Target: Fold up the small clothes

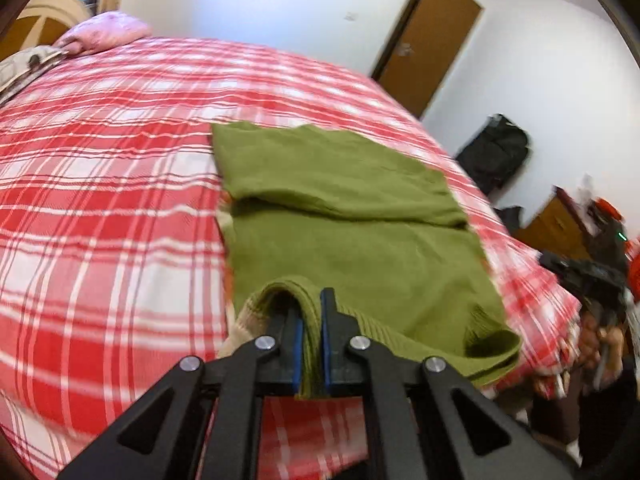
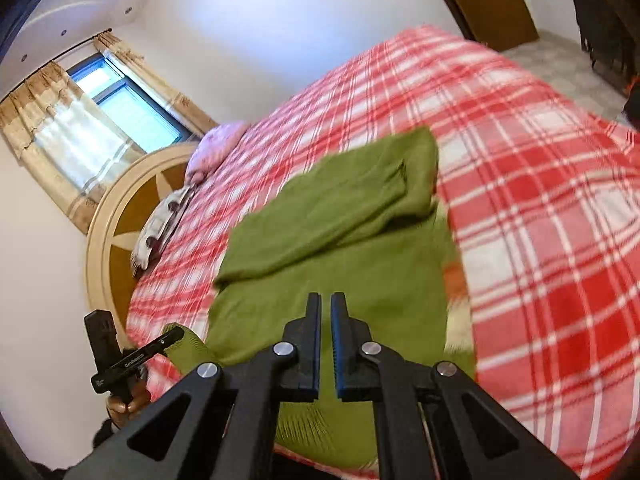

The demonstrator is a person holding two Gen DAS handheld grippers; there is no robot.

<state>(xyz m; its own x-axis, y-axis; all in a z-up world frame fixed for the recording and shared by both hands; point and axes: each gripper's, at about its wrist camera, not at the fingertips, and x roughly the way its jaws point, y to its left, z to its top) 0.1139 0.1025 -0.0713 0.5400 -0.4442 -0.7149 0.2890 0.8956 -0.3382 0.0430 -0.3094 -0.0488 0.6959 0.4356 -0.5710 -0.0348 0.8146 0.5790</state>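
Observation:
A green knit sweater lies partly folded on the red plaid bed. Its far part is doubled over the near part. My left gripper is shut on the sweater's near ribbed hem and lifts it a little. In the right wrist view the sweater lies ahead. My right gripper hangs over its near edge with the jaws almost together and nothing between them. The left gripper shows at lower left there, holding the hem corner. The right gripper shows blurred at the right of the left wrist view.
A pink pillow and a patterned pillow lie at the head of the bed by a round headboard. A brown door, a black bag and a wooden cabinet stand beyond the bed's right side.

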